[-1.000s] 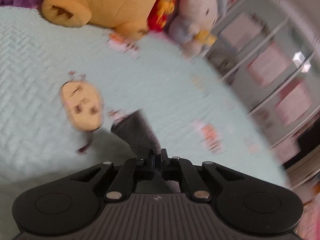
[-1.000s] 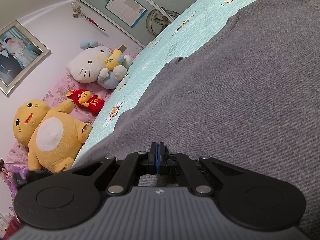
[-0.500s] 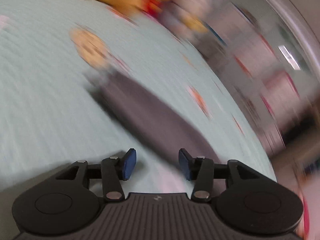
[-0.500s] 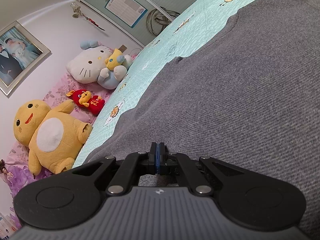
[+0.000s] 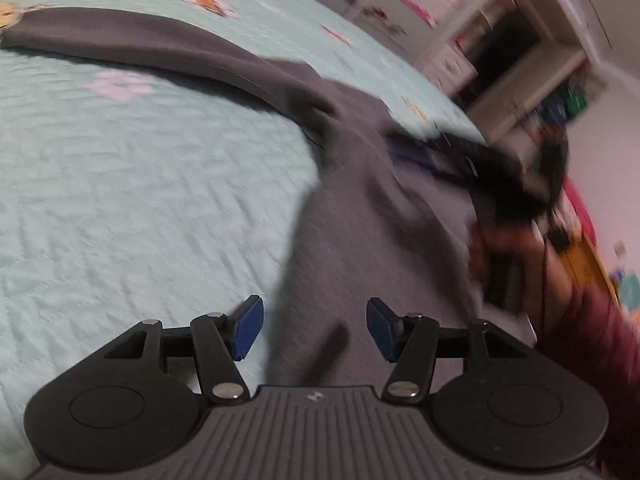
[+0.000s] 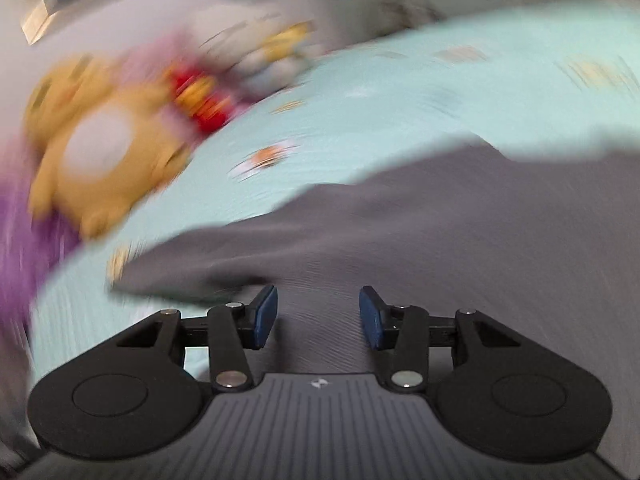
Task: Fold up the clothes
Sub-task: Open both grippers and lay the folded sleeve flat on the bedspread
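A mint quilted bedspread (image 5: 140, 200) carries the grey garment (image 5: 380, 260); both the left gripper (image 5: 315, 330) and right gripper (image 6: 318, 318) gape empty. Blurred yellow plush (image 6: 100, 152) at ten o'clock.

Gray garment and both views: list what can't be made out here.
- Gray garment: left wrist view, its near end is hidden behind the left tongs; its right part is blurred.
- Right tongs: left wrist view, a dark smear.
- Plush toys: right wrist view, motion blur wipes out details.
- Garment: right wrist view, cut off by the right edge.
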